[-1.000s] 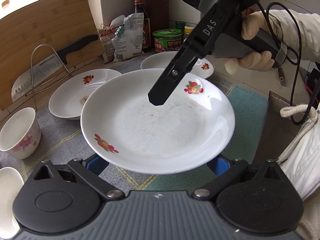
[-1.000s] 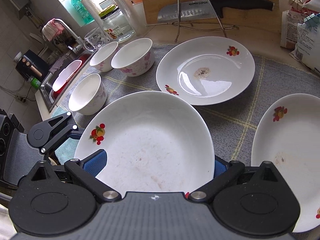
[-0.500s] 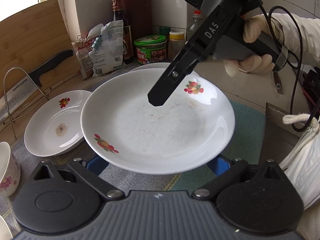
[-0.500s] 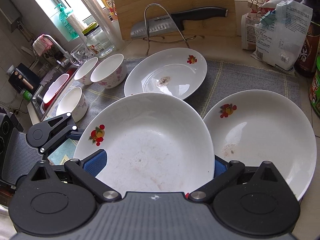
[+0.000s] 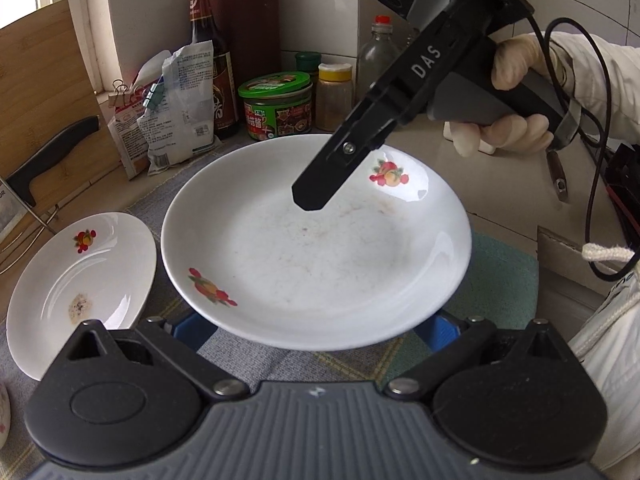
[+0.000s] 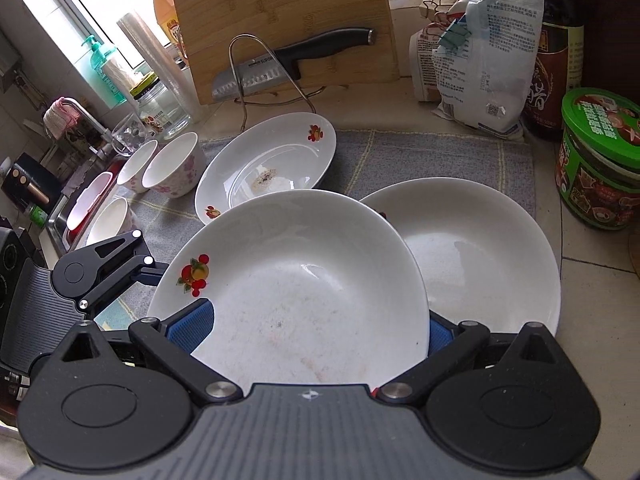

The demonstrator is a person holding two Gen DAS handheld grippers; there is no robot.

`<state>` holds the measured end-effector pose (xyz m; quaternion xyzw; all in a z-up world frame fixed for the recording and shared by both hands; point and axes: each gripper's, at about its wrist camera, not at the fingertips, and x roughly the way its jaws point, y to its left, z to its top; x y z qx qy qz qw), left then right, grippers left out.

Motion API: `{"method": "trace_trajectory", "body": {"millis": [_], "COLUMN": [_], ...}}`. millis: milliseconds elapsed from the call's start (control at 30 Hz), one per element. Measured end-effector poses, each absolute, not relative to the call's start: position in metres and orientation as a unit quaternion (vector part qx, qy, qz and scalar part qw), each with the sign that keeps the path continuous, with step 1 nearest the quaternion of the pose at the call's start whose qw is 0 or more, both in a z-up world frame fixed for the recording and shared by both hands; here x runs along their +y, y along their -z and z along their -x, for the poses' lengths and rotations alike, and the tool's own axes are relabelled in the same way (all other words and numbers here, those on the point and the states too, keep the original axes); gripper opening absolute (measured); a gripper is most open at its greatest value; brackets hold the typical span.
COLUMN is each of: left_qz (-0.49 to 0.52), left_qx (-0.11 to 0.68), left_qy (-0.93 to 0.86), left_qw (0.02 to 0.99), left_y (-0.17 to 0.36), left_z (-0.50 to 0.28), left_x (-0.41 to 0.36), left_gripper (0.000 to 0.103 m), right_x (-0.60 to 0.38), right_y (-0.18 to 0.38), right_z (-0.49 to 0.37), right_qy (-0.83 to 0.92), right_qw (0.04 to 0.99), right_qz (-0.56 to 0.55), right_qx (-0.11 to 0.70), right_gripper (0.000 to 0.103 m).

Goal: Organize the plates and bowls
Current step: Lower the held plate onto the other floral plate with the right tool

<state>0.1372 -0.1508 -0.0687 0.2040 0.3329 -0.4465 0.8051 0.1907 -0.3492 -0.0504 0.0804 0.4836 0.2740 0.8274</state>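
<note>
Both my claws, left claw (image 5: 316,320) and right claw (image 6: 318,330), grip one white round flower-printed plate (image 6: 296,284) by opposite rims, above another white plate (image 6: 480,256).

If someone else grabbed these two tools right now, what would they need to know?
Both tools grip one dirty plate between them, raised above the mat: the left tool and the right tool hold opposite edges.
The carried plate partly overlaps a second plate lying on the grey mat, likely where it gets stacked. A third plate lies farther back.
Three bowls stand loose near the sink.
Done: one plate lifted. Left: set it down, stack the third plate, gather the bowls.
</note>
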Motion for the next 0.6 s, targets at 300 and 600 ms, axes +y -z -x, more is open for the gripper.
{"method": "trace_trajectory", "body": {"millis": [300,600], "left_qz": [-0.203,-0.202], "left_qx": [0.339,0.342], "left_qy": [0.454,0.456], "left_qw": [0.799,0.796], "left_y": [0.073,0.074], "left_z": [-0.15,-0.158], "left_x": [-0.173,-0.183], "left_gripper": [0.102,0.102], "right_x": [-0.375,-0.385], "right_y": [0.055,0.059], "right_z": [-0.2,-0.206], "right_qy": [-0.255,-0.247], "right_qw": [0.834,0.836], "right_qz": [-0.094,-0.1], "right_qx": [0.48,0.48], "right_gripper": [0.103,0.103]}}
